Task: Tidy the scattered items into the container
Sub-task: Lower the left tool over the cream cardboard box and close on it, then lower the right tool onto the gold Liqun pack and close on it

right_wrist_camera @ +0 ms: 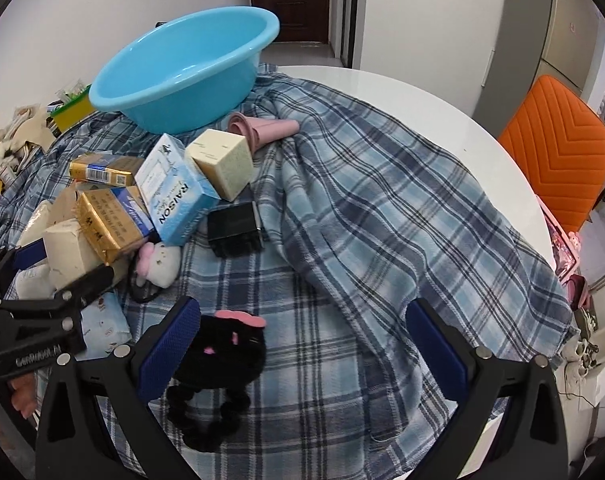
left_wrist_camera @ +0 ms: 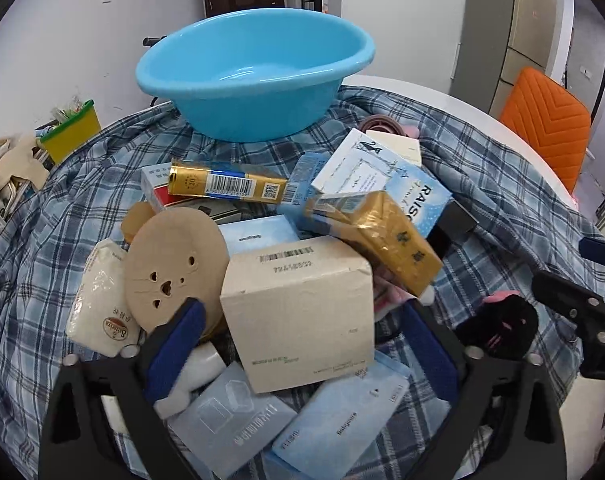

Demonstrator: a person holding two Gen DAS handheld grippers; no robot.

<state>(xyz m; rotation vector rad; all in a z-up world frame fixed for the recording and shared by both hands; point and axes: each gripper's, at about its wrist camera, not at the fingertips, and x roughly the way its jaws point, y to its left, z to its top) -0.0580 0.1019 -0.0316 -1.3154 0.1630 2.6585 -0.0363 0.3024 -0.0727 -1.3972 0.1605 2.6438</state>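
We see the far blue basin (left_wrist_camera: 254, 76) empty, the pile of boxes (left_wrist_camera: 298, 312) untouched on the worktop, and both the left tongs (left_wrist_camera: 298, 344) and right tongs (right_wrist_camera: 302, 344) agape, gripping nothing.

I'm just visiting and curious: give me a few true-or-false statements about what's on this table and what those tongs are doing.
1. The blue basin has nothing in it. True.
2. The left tongs straddle a cream cardboard box. True.
3. The right tongs grip the orange chair. False: they are open over the plaid cloth, a black plush toy by their left finger.
4. The table is bare wood. False: the plaid cloth covers most of it.
5. A light blue RAISON box lies in the pile. True.
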